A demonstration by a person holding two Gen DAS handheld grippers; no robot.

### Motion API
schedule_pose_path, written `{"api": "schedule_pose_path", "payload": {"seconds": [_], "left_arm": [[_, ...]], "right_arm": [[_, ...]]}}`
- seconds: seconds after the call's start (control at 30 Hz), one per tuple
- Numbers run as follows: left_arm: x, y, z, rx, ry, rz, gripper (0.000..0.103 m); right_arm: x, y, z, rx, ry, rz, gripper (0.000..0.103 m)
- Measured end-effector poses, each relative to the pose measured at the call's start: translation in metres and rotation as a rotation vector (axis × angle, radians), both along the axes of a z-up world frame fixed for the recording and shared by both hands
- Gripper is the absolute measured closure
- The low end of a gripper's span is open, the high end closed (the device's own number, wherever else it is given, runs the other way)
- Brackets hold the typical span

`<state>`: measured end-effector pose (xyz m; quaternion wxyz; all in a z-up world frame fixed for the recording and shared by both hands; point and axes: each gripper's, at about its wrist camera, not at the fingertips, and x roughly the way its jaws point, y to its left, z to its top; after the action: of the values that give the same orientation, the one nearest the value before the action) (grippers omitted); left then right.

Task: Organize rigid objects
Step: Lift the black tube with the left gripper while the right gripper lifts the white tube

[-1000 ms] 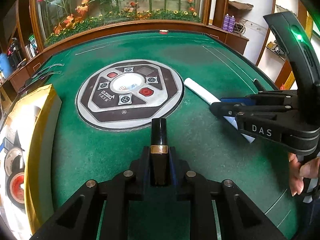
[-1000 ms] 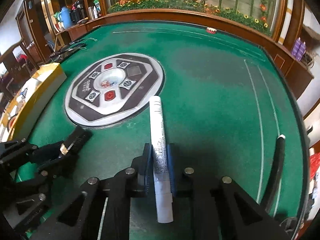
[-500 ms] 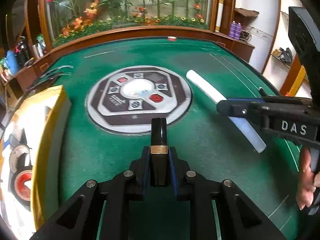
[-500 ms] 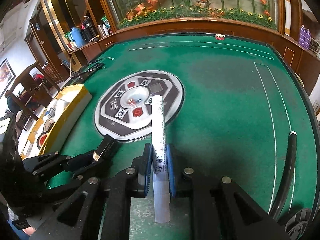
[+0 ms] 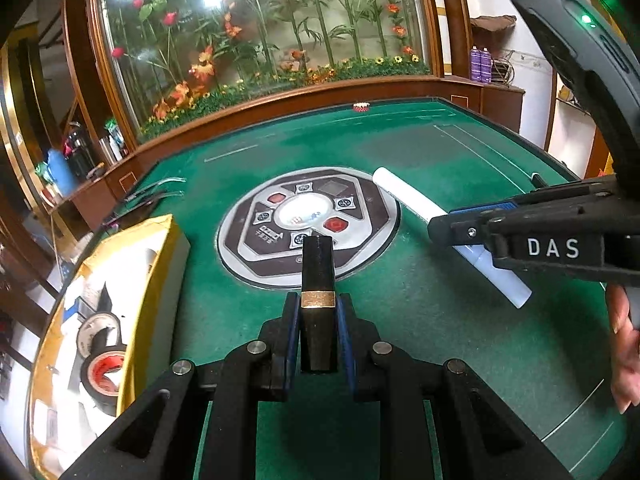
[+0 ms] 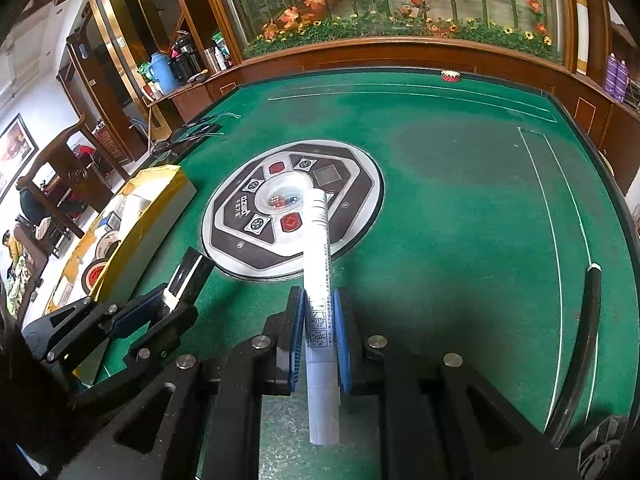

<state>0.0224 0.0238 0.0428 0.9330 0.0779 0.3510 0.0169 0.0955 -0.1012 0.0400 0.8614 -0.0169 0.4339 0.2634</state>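
Note:
My left gripper (image 5: 318, 304) is shut on a black tube with a gold band (image 5: 317, 276), held above the green table. My right gripper (image 6: 320, 300) is shut on a long white tube (image 6: 318, 248) with printed text, also held above the table. In the left wrist view the right gripper (image 5: 444, 230) and its white tube (image 5: 412, 200) are at the right. In the right wrist view the left gripper (image 6: 160, 308) with the black tube (image 6: 188, 272) is at the lower left, beside a yellow-edged box (image 6: 152, 200).
The yellow-edged box (image 5: 160, 264) at the table's left edge holds tape rolls (image 5: 102, 364) and other items. A round control panel (image 5: 308, 224) with dice sits in the table's middle. A black cable (image 6: 584, 340) lies at the right edge. A wooden rim surrounds the table.
Both grippers have risen and tilted, so more of the room shows. Each still grips its tube. The box now shows more of its inside.

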Motion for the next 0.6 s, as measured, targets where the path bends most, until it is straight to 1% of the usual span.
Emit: {"api": "schedule_pose_path", "payload": {"seconds": [0.1, 0.6], "left_arm": [[-0.004, -0.002, 0.002, 0.023, -0.016, 0.005, 0.085], [-0.012, -0.007, 0.006, 0.074, -0.054, 0.013, 0.085]], "right_arm": [[-0.001, 0.001, 0.0, 0.001, -0.002, 0.003, 0.089], [-0.004, 0.002, 0.0, -0.001, -0.006, 0.014, 0.089]]}}
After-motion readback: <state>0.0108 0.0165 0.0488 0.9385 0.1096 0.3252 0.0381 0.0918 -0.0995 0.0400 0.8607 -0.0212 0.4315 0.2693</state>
